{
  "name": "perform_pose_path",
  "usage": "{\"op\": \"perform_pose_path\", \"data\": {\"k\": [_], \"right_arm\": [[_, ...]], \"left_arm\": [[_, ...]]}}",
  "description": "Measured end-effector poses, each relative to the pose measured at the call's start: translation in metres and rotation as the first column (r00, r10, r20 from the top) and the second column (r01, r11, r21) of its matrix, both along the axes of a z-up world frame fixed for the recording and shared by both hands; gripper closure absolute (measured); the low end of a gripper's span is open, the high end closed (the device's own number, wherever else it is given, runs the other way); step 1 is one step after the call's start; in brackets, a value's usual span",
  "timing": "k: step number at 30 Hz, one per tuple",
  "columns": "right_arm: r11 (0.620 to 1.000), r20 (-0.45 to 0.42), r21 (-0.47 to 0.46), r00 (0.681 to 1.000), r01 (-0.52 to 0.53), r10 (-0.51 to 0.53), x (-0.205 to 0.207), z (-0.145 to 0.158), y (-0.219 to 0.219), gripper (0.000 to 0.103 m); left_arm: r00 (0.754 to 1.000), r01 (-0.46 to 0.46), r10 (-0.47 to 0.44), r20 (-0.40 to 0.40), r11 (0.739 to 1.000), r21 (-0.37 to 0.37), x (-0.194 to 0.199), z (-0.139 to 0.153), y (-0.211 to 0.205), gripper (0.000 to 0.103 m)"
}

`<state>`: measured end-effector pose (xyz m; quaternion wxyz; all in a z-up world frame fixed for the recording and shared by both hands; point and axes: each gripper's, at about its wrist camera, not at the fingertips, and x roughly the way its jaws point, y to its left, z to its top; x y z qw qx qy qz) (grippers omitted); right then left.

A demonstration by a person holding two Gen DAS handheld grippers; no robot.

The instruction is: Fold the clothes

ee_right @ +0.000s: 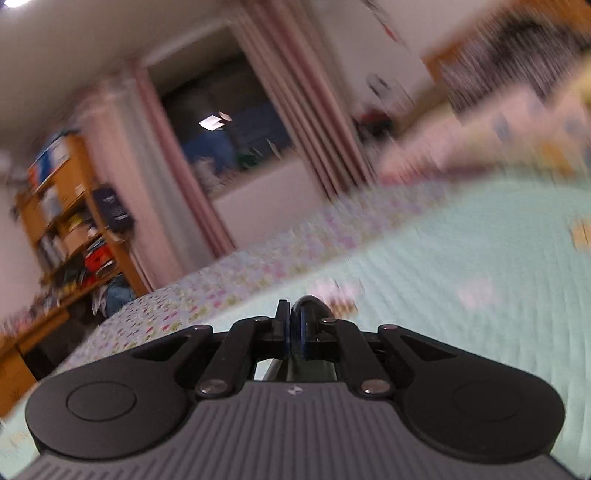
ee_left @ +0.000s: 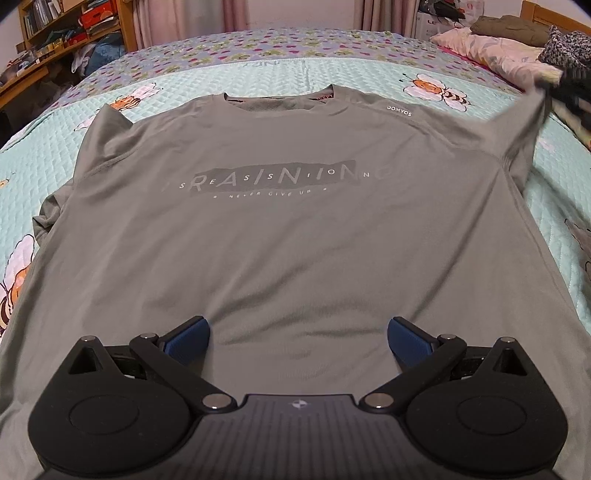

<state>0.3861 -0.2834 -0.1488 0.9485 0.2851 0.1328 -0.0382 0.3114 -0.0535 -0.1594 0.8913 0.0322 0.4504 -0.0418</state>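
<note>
A grey T-shirt (ee_left: 277,240) with a dark printed band on the chest lies face up on the bed, collar at the far side. My left gripper (ee_left: 298,332) hovers open over the hem, its blue pads (ee_left: 192,334) wide apart with nothing between them. The shirt's right sleeve (ee_left: 524,122) is drawn up and out to the right, towards my blurred right gripper (ee_left: 569,88). In the right wrist view the right gripper (ee_right: 294,325) is shut on a fold of that dark grey sleeve cloth (ee_right: 308,301). This view is smeared by motion.
A mint quilted bedspread (ee_left: 461,74) with bee prints covers the bed. Pillows and a pile of clothes (ee_left: 509,44) lie at the far right corner. A wooden bookshelf (ee_left: 66,29) stands beyond the bed's left side, with curtains (ee_right: 306,110) by a dark window behind.
</note>
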Motion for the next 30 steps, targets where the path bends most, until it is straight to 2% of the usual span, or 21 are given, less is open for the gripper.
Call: {"op": "perform_pose_path", "data": {"k": [3, 4, 7, 8, 10, 11, 13, 16, 17, 20, 22, 23, 24, 25, 26, 27, 28, 30], "right_arm": [[0.991, -0.099, 0.134, 0.995, 0.000, 0.013, 0.005, -0.024, -0.020, 0.092], [0.981, -0.098, 0.193, 0.995, -0.008, 0.027, 0.004, -0.031, -0.028, 0.092], [0.943, -0.032, 0.332, 0.999, 0.018, -0.008, -0.012, -0.035, -0.052, 0.082], [0.947, -0.023, 0.318, 0.999, 0.047, -0.042, -0.021, -0.032, -0.058, 0.078], [0.962, -0.043, 0.260, 0.996, 0.086, -0.077, -0.036, -0.029, -0.063, 0.060], [0.965, -0.065, 0.252, 0.996, 0.076, -0.062, -0.039, -0.032, -0.065, 0.046], [0.970, -0.108, 0.235, 0.994, 0.056, -0.031, -0.043, -0.037, -0.069, 0.045], [0.947, -0.102, 0.290, 0.980, -0.136, 0.171, -0.026, -0.050, -0.069, 0.045], [0.943, -0.108, 0.273, 0.968, -0.192, 0.228, -0.020, -0.052, -0.065, 0.045], [0.939, -0.113, 0.210, 0.947, -0.272, 0.300, -0.006, -0.058, -0.053, 0.044], [0.932, -0.106, 0.198, 0.938, -0.305, 0.329, 0.000, -0.058, -0.048, 0.044], [0.924, -0.101, 0.200, 0.931, -0.326, 0.351, 0.001, -0.055, -0.046, 0.048], [0.915, -0.095, 0.202, 0.923, -0.348, 0.372, 0.003, -0.052, -0.044, 0.066], [0.901, -0.064, 0.228, 0.918, -0.369, 0.392, 0.001, -0.045, -0.046, 0.076], [0.879, -0.001, 0.259, 0.910, -0.399, 0.414, -0.003, -0.035, -0.048, 0.091], [0.866, 0.060, 0.266, 0.904, -0.423, 0.423, -0.006, -0.024, -0.053, 0.092], [0.868, 0.104, 0.253, 0.904, -0.427, 0.414, -0.011, -0.014, -0.058, 0.092], [0.897, 0.140, 0.227, 0.925, -0.378, 0.355, -0.022, 0.000, -0.066, 0.092]], "left_arm": [[1.000, -0.005, 0.005, 0.002, 1.000, 0.001, 0.001, 0.000, -0.001, 0.000], [1.000, -0.005, 0.005, 0.003, 1.000, 0.001, 0.001, 0.000, -0.001, 0.000], [1.000, 0.002, -0.002, 0.004, 1.000, 0.003, 0.001, 0.000, 0.000, 0.000], [1.000, 0.004, -0.004, 0.005, 1.000, 0.003, 0.001, 0.000, 0.000, 0.000], [1.000, 0.004, -0.004, 0.009, 1.000, 0.006, 0.000, -0.001, -0.001, 0.000], [1.000, -0.001, 0.001, 0.011, 1.000, 0.008, 0.000, -0.001, -0.001, 0.000], [1.000, -0.011, 0.010, 0.016, 1.000, 0.012, 0.000, -0.001, -0.003, 0.000], [1.000, -0.023, 0.022, 0.021, 1.000, 0.017, 0.000, -0.001, -0.005, 0.000], [1.000, -0.024, 0.024, 0.020, 1.000, 0.017, 0.000, -0.001, -0.005, 0.000], [0.999, -0.028, 0.028, 0.016, 0.999, 0.018, 0.001, -0.001, -0.005, 0.000], [0.999, -0.031, 0.030, 0.014, 0.999, 0.018, 0.002, -0.001, -0.005, 0.000], [0.999, -0.032, 0.032, 0.012, 0.999, 0.018, 0.002, -0.001, -0.005, 0.000], [0.999, -0.033, 0.033, 0.011, 0.999, 0.019, 0.002, -0.001, -0.006, 0.000], [0.999, -0.034, 0.034, 0.011, 0.999, 0.019, 0.002, -0.001, -0.006, 0.000], [0.999, -0.034, 0.034, 0.010, 0.999, 0.020, 0.002, -0.001, -0.006, 0.000], [0.999, -0.034, 0.034, 0.008, 0.999, 0.019, 0.003, 0.000, -0.006, 0.000], [0.999, -0.035, 0.035, 0.004, 0.999, 0.019, 0.003, 0.000, -0.006, 0.000], [0.999, -0.037, 0.037, -0.003, 0.999, 0.019, 0.004, 0.000, -0.006, 0.000]]}}
